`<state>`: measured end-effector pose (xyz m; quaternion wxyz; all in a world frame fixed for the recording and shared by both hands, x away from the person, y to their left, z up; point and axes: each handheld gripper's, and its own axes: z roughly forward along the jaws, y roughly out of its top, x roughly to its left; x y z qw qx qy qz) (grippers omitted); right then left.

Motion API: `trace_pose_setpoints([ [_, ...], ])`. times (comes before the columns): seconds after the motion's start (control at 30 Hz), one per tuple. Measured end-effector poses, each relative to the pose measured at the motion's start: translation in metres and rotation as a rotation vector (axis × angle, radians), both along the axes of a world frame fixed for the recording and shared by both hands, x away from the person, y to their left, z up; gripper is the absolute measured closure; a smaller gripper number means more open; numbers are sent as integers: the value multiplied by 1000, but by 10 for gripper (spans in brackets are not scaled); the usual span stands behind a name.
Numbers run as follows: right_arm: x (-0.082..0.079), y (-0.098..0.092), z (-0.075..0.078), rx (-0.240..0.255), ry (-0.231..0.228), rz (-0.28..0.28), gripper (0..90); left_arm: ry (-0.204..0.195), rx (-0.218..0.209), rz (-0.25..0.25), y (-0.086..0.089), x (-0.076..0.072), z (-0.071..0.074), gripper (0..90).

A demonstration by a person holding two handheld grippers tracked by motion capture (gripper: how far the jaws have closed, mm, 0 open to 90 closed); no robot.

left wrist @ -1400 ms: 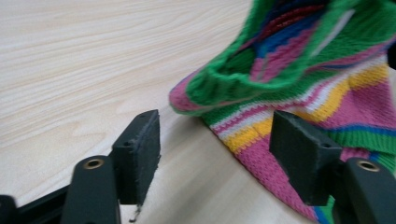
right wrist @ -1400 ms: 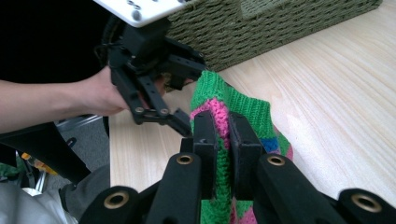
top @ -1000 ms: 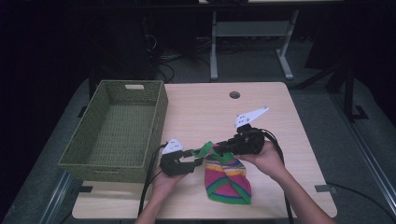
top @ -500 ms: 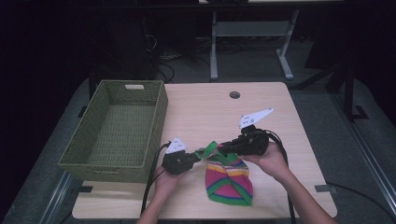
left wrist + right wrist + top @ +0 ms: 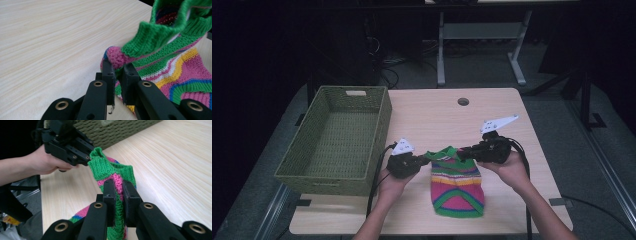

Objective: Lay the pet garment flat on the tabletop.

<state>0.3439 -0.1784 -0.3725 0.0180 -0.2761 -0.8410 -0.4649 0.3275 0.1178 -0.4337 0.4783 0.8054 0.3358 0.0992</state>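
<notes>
A knitted sock [image 5: 457,186] with pink, yellow, blue and green stripes lies on the wooden table [image 5: 437,115], its green cuff [image 5: 155,35] raised off the surface. My left gripper [image 5: 428,159] is shut on the cuff's left edge; in the left gripper view its jaws [image 5: 117,68] pinch a pink and green fold. On the cuff's right side my right gripper [image 5: 462,152] is shut too, with knit squeezed between its jaws [image 5: 118,185]. The cuff [image 5: 105,167] stretches between the two, and the left gripper [image 5: 87,155] faces the right one from across it.
A green woven basket [image 5: 384,120] stands empty at the table's left, close to the left hand. A round cable hole [image 5: 463,101] sits at the table's far middle. Bare wood lies beyond and right of the sock.
The left gripper's jaws closed on the cuff's left edge and rose a little. The right gripper drew to the right, pulling the cuff wider between the two.
</notes>
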Motion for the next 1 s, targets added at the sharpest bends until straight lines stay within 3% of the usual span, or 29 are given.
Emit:
trace_pose_setpoints([
  [0.37, 18, -21, -16, -39, 18, -75, 818, 4, 60, 1, -9, 10, 5, 830],
  [0.53, 24, -25, -21, -45, 1, -98, 817, 14, 102, 5, -13, 16, 6, 830],
  [0.87, 37, -25, -28, -74, 3, -120, 815, 36, 137, 27, -18, 28, 5, 830],
  [1.0, 42, -26, -32, -73, 4, -134, 816, 45, 130, 41, -17, 33, 4, 830],
])
